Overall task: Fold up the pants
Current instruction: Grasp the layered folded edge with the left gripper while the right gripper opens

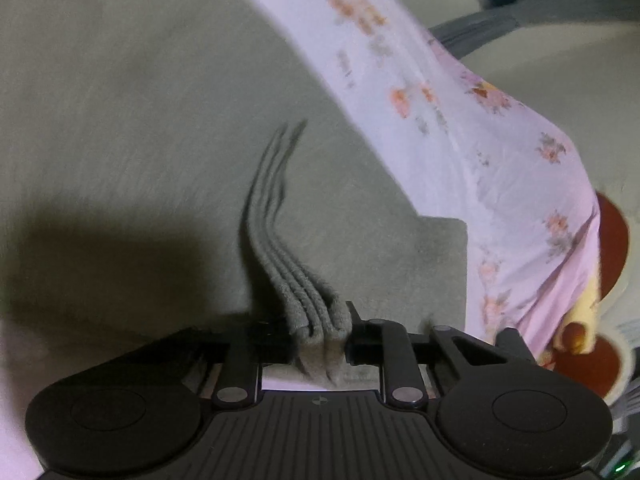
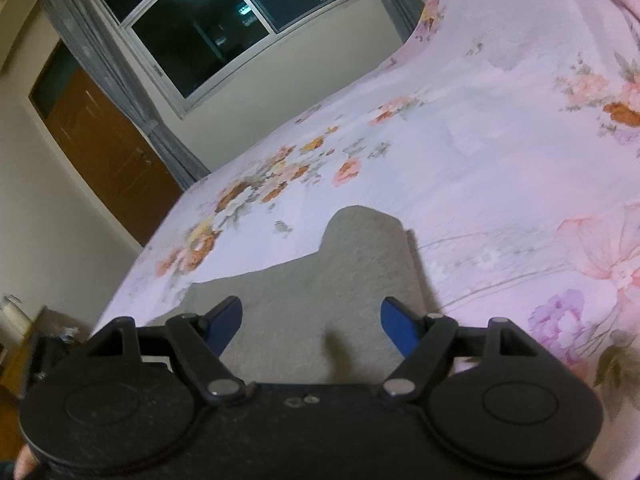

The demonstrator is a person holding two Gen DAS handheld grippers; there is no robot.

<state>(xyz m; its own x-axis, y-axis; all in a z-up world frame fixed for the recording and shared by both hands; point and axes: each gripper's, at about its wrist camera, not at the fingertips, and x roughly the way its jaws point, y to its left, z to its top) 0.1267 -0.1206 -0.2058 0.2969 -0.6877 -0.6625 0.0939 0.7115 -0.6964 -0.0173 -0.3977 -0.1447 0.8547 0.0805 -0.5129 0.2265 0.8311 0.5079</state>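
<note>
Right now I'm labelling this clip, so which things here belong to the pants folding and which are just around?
Part of the job:
pants, grey, several layers pinched
left gripper, shut on them
right gripper, open above them
bedsheet, the folding surface

Just around:
window
door
curtains

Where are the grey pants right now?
The grey pants lie on the floral bedsheet, their stacked edge pinched in the left claw; the open right claw hovers over them.

Pants (image 2: 320, 280) on bedsheet (image 2: 480, 160); window (image 2: 224, 28) behind, door (image 2: 108, 148) perhaps left.
</note>
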